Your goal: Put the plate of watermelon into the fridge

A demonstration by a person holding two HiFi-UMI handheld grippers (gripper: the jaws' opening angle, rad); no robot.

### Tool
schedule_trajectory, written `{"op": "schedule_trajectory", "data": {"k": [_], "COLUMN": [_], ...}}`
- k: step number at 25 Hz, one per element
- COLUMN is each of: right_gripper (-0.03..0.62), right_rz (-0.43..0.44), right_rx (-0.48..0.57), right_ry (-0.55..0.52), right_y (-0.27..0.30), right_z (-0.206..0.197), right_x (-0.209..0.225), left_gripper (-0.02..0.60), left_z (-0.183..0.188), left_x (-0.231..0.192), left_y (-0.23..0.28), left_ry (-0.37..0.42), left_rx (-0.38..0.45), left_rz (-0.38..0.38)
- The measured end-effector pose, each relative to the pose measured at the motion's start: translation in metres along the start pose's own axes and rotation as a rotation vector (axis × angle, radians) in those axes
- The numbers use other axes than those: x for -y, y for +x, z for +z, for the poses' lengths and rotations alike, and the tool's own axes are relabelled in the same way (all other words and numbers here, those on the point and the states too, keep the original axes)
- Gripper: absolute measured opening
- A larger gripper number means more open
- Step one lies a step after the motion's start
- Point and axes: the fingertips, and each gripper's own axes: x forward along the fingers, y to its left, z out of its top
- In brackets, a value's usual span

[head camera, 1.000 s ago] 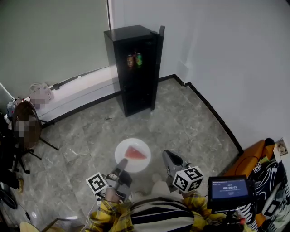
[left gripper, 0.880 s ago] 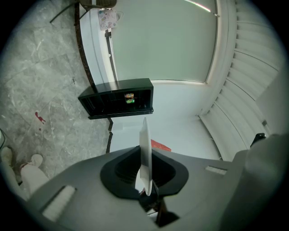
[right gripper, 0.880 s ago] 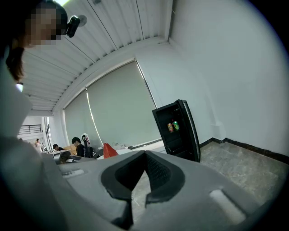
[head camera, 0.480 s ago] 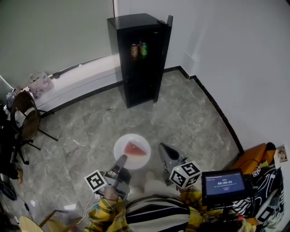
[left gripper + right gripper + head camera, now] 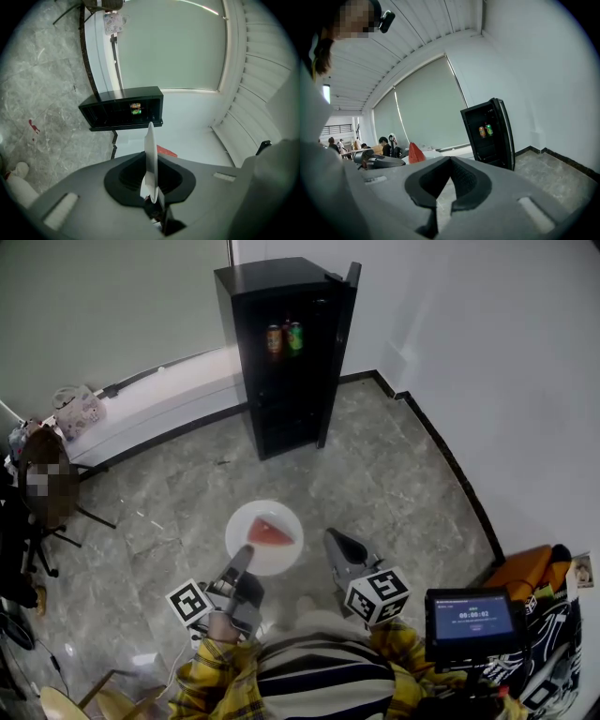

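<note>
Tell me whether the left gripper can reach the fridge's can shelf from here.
Probably not yet. The fridge has its door open and the cans show, but it stands well across the floor from the left gripper, which is shut on the plate.

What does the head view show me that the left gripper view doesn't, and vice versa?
Head view only: the round white plate whole from above, and the right gripper beside it without touching. Left gripper view only: the left gripper, jaws clamped on the plate's rim, seen edge-on. Both: the red watermelon wedge, and the tall black fridge, door open, two drink cans inside.
</note>
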Motion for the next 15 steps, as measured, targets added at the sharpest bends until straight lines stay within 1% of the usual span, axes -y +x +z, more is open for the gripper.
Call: {"op": "schedule_trajectory", "data": {"k": [5,9,15], "right_gripper": [0.0,0.0,0.0], "right_rz": [0.017,0.014,0.007], "right_rx": [-0.014,-0.034,-0.05], "right_ry": [-0.024,-0.027,-0.009], "right_y": [0.009,0.017,0.037], "right_z": [0.008,0.006,0.003], "right_x": [0.018,0.027,0.033], "left_gripper": [0.017,0.017,0.017], "left_z": [0.002,0.009,0.023], "left_x": [0.001,-0.002,-0.011], "left_y": [0.026,0.04,0.055], "left_ry": [0.013,-0.01,-0.022], "left_rx": [-0.001,0.008,-0.007], "left_rz": [-0.007,-0.01,-0.001]}}
